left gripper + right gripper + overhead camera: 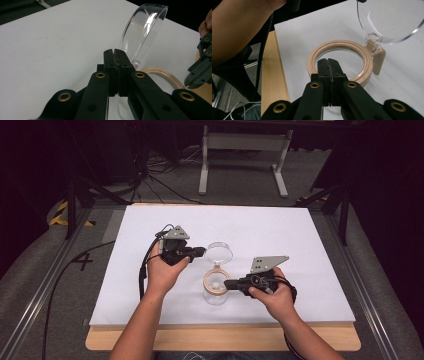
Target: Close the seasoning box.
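Jar (pixel 216 292), clear and with a tan rim ring (pixel 339 61), stands near the middle of the white worktop (pixel 280 230), between your 2 hands. Its clear round lid (pixel 219 253) is hinged at the tan tab on the ring and swung open, standing up on the far side of the mouth in the high view.

Your left tool (pixel 201 251) lies at the left of the lid, its tip right at the lid's edge. In the left gripper view its 2 black jaws are pressed together with no gap between them, and the upright lid rises just beyond them; whether anything is pinched between the pads you cannot tell from these views. Your left hand (pixel 162 270) wraps the body from below, with the grey 3-cornered plate (pixel 177 232) on top.

Your right tool (pixel 229 284) reaches the jar from the right, its tip at the tan ring. In the right gripper view its jaws are also pressed together, sitting over the near edge of the ring. Your right hand (pixel 275 295) holds it low and level

A light wooden board (pixel 225 337) shows under the white sheet along the near edge
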Demonstrator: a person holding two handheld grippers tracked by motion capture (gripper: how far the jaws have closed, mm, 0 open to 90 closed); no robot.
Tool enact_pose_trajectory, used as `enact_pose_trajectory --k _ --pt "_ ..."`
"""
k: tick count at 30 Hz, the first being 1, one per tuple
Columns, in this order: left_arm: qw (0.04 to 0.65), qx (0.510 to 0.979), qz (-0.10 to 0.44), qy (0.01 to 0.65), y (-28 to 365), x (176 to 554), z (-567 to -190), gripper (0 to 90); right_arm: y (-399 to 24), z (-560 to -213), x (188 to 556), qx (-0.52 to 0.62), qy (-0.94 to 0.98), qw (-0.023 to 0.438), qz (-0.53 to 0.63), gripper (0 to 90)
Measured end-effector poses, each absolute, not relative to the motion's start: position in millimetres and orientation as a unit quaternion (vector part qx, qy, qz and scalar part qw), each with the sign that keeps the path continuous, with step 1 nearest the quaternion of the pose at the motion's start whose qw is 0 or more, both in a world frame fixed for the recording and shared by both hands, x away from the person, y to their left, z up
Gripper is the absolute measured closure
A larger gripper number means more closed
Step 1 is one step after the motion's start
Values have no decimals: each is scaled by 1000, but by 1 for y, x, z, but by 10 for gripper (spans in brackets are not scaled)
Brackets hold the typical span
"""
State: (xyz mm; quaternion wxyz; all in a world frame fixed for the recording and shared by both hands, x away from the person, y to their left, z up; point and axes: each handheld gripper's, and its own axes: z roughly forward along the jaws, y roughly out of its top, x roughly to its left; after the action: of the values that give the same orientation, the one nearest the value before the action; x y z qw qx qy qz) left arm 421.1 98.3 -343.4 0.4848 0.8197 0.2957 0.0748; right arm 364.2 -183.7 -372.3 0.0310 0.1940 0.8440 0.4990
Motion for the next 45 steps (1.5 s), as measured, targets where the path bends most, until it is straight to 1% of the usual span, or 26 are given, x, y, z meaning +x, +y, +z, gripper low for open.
enact_pose_trajectory --k 8,12,15,17,27,31,34,45 --pt "487 824 71 280 99 414 -342 880 -182 -369 368 193 839 29 509 898" --pt "474 836 62 269 98 410 -340 871 -182 -367 370 193 837 28 512 898" --pt "461 844 68 266 97 408 -339 864 -183 -366 371 194 835 28 513 900" --pt "456 846 71 267 97 406 -338 849 -183 -365 370 194 836 27 513 900" --pt "446 849 65 276 104 406 -334 841 -183 -364 368 190 841 21 506 900" --pt "431 857 56 278 108 406 -333 831 -181 -365 367 187 846 14 498 900" --pt "411 862 42 294 109 408 -335 827 -180 -366 366 185 853 5 489 900" --pt "400 867 34 296 109 409 -336 823 -177 -370 364 177 871 -16 457 900"
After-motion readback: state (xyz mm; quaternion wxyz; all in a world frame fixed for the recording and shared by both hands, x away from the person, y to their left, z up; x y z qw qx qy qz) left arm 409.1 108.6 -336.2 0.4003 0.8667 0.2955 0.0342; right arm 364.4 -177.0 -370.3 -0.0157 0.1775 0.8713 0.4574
